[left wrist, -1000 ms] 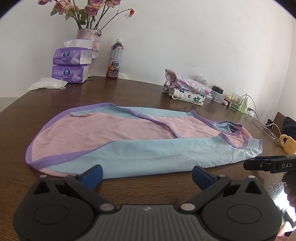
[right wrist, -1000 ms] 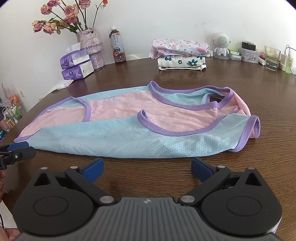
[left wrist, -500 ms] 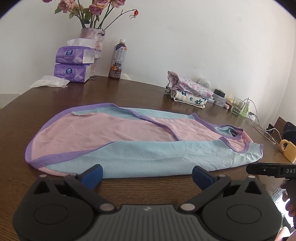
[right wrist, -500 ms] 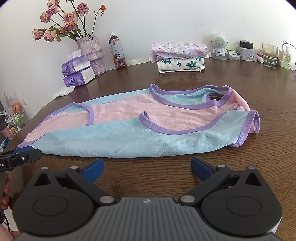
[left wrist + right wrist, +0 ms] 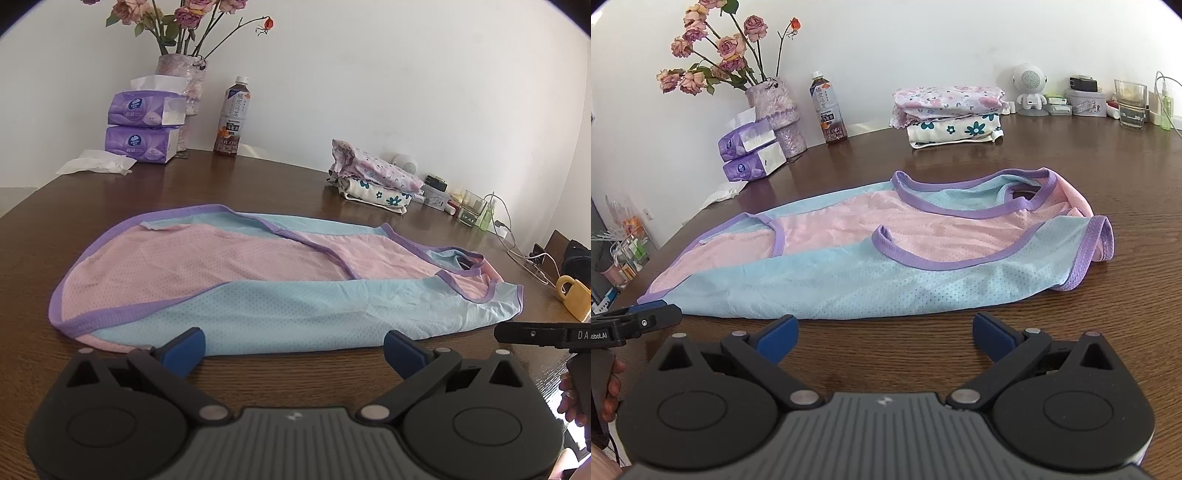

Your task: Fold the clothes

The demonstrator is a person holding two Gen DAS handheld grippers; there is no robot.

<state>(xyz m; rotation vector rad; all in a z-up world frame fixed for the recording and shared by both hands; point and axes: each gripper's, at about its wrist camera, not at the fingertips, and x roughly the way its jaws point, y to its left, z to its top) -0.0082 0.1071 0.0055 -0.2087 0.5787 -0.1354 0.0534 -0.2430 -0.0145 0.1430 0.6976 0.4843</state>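
A pink and light-blue mesh vest with purple trim lies flat lengthwise on the brown wooden table, its near long side folded over the pink middle. It also shows in the right wrist view. My left gripper is open and empty, just short of the vest's near edge at the hem end. My right gripper is open and empty, just short of the near edge at the armhole end. Each gripper shows at the side of the other's view.
A stack of folded floral clothes sits at the back. A vase of roses, tissue packs and a drink bottle stand at the back left. Small items, a glass and cables line the back right. A yellow mug sits at the right.
Both grippers have drawn back a little and lifted, so the vest sits slightly farther in both views. The vest has not moved. Both stay open.
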